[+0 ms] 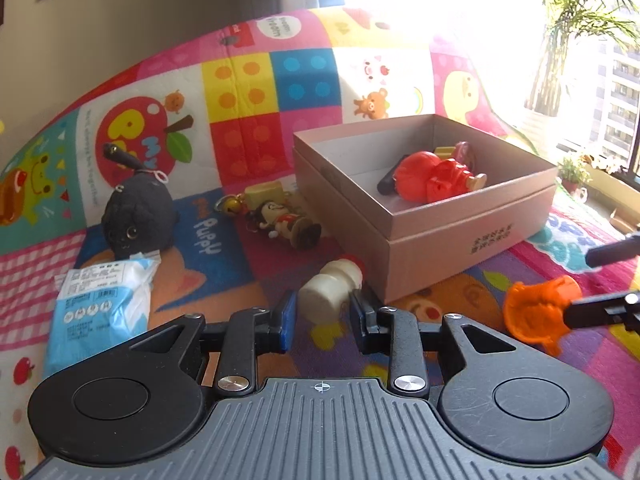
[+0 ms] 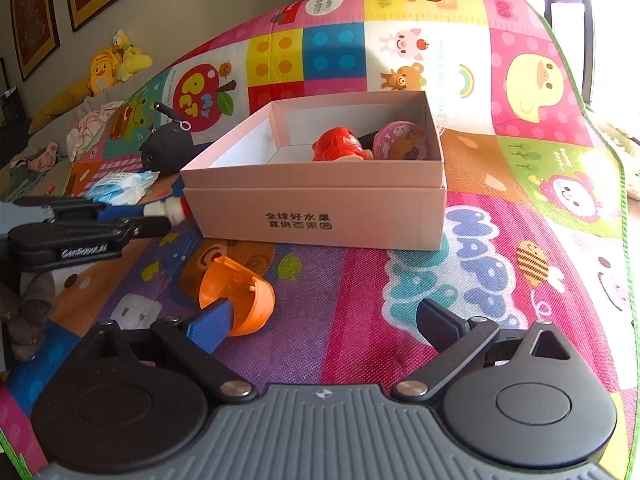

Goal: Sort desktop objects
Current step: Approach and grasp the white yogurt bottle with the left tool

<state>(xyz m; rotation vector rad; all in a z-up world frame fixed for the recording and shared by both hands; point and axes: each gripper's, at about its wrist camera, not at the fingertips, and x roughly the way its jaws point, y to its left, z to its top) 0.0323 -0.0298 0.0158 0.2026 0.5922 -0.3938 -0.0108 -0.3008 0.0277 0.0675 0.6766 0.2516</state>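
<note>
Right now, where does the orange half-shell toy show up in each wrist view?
Left wrist: orange half-shell at the right edge, on the mat.
Right wrist: lower left, behind that gripper's blue left pad.
Shared landmark: the pink cardboard box, beyond it in both.

— That play mat looks like foam with a woven, slightly rough embossed face, brightly printed.

— And the pink box is matt cardboard, smooth. The red toy inside shines like glossy plastic.

— The orange shell is translucent plastic, smooth. The black plush is soft, dull cloth.

— The wipes pack is crinkly glossy film. The little cream bottle looks like matt plastic.
</note>
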